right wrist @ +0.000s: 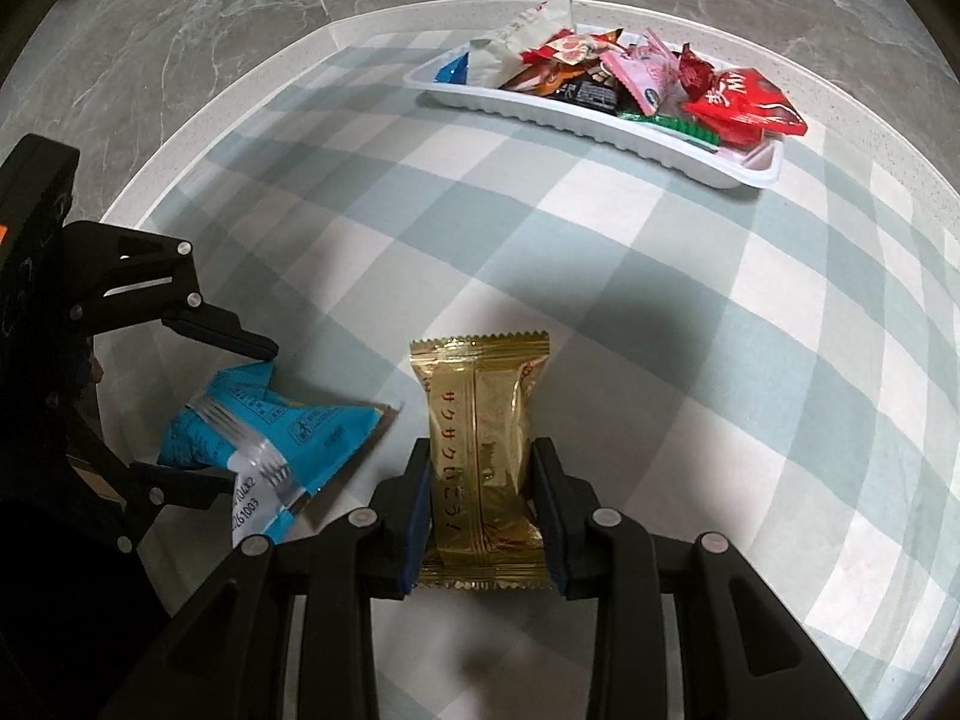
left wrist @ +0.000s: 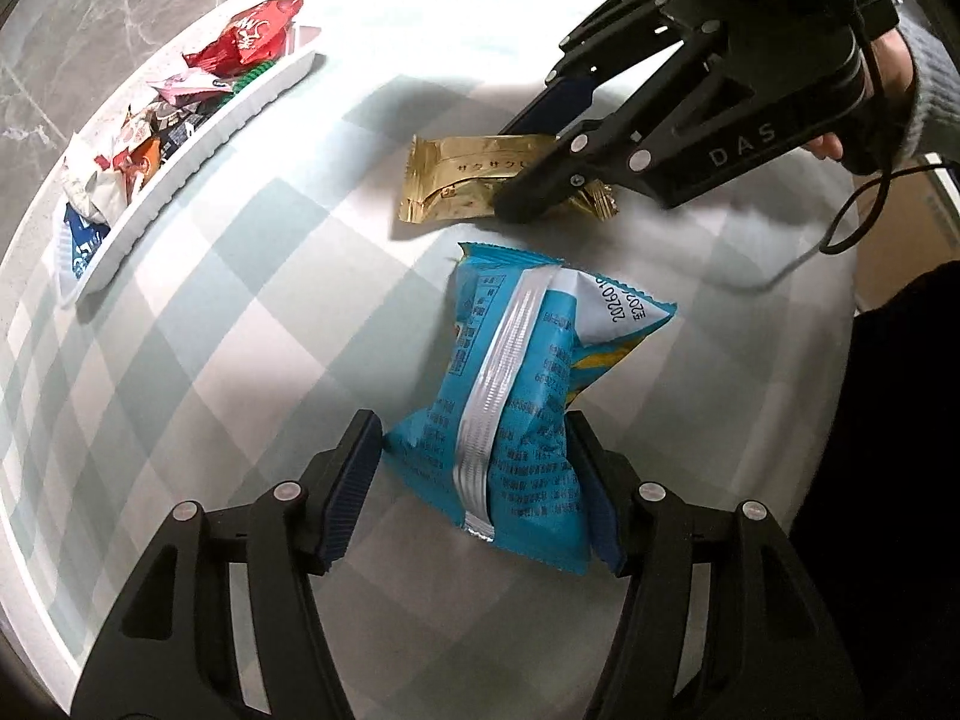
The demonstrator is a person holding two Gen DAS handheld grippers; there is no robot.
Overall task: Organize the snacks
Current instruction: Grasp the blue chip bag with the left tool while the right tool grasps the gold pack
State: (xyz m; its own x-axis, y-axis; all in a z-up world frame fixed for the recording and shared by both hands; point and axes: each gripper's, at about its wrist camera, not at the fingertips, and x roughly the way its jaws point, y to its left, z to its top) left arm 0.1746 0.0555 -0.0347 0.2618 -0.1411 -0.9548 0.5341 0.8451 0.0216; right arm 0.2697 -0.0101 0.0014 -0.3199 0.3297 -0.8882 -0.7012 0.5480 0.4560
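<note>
The right gripper (right wrist: pixel 483 516) clamps the gold packet (right wrist: pixel 480 450); the left gripper (left wrist: pixel 474 480), half open around the blue packet (left wrist: pixel 516 408), should close at its middle.

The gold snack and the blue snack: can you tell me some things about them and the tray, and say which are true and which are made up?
1. The right gripper is shut on the gold packet. True.
2. The blue packet lies in the white tray. False: it lies on the checked cloth, between the left gripper's fingers.
3. The tray holds many snacks. True.
4. The left gripper is clamped tight. False: one pad stands clear of the blue packet.
</note>
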